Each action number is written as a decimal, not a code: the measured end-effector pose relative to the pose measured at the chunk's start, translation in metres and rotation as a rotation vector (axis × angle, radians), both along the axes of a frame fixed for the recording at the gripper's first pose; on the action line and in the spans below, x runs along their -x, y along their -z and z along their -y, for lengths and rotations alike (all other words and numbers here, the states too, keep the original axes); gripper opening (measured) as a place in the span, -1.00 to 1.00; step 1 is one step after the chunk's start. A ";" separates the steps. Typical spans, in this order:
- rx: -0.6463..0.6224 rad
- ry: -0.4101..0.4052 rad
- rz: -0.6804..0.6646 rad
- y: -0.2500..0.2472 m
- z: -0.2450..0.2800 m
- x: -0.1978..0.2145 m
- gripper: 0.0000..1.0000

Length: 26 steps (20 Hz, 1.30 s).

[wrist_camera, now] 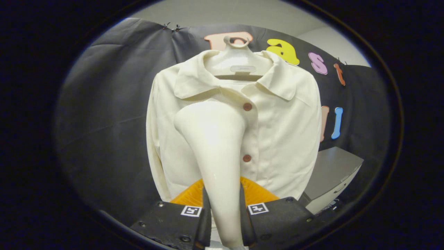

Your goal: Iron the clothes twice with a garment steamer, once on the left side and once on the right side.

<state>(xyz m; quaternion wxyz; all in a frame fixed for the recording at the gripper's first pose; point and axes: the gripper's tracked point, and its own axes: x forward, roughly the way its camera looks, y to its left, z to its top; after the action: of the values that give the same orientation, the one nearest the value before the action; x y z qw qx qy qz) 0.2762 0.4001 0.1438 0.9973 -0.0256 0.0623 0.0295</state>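
Observation:
A cream shirt [284, 139] with brown buttons hangs on a pale hanger [237, 59] against the booth's wall. My gripper [223, 211] is shut on the handle of a cream garment steamer [215, 146], both fingers pressing its sides. The steamer rises from between the fingers and widens to a head [208, 119] that lies over the shirt's left half, just left of the button line at chest height. Whether the head touches the cloth I cannot tell. The steamer hides part of the shirt's left front.
An orange shape [256, 192] shows below the shirt's hem, just ahead of the fingers. A grey cabinet [333, 173] with a handle stands beyond the fingers to the right of the shirt.

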 end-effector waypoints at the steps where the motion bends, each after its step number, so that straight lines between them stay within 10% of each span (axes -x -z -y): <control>1: 0.009 0.009 0.001 0.007 0.000 -0.001 -0.32; 26: 0.058 0.164 -0.132 0.192 -0.009 -0.002 -0.30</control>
<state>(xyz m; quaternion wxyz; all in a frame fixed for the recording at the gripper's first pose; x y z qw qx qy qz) 0.2787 0.4092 -0.0483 0.9889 -0.0474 0.1304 -0.0526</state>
